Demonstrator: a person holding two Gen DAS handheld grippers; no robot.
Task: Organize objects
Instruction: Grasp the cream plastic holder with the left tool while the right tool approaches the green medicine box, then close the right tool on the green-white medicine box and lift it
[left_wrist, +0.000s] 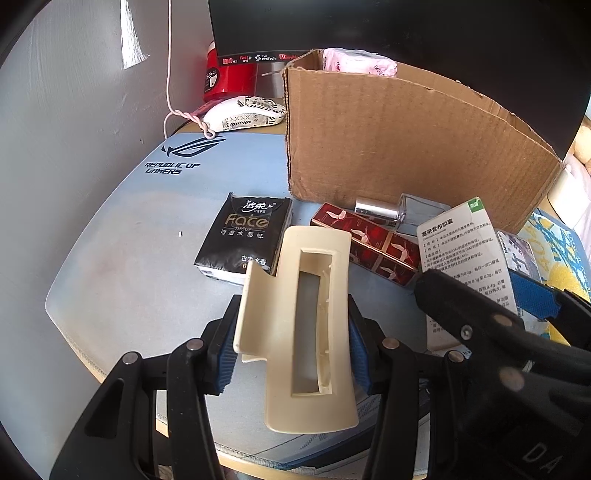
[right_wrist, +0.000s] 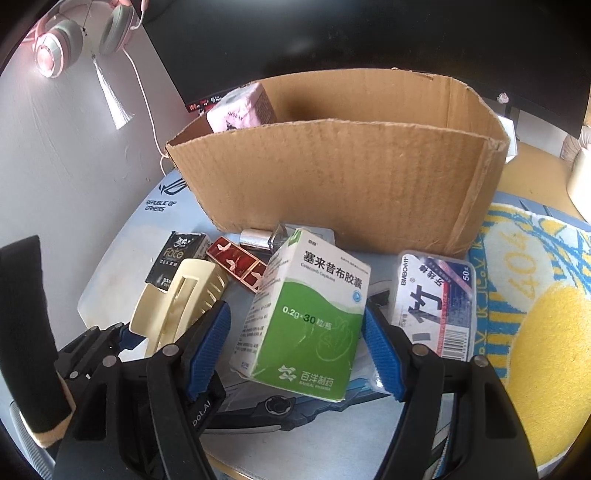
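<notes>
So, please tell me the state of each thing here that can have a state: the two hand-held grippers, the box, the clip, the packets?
Left hand-held gripper: shut on the cream hair clip.
Cream hair clip: clamped at its sides.
Right hand-held gripper: jaws around the green medicine box, contact unclear.
Green medicine box: closed, tilted.
Cardboard box: open at the top, pink packet inside.
Black tissue pack: lying flat on the mat.

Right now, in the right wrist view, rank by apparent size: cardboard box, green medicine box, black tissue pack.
1. cardboard box
2. green medicine box, enlarged by nearness to the camera
3. black tissue pack, partly hidden
</notes>
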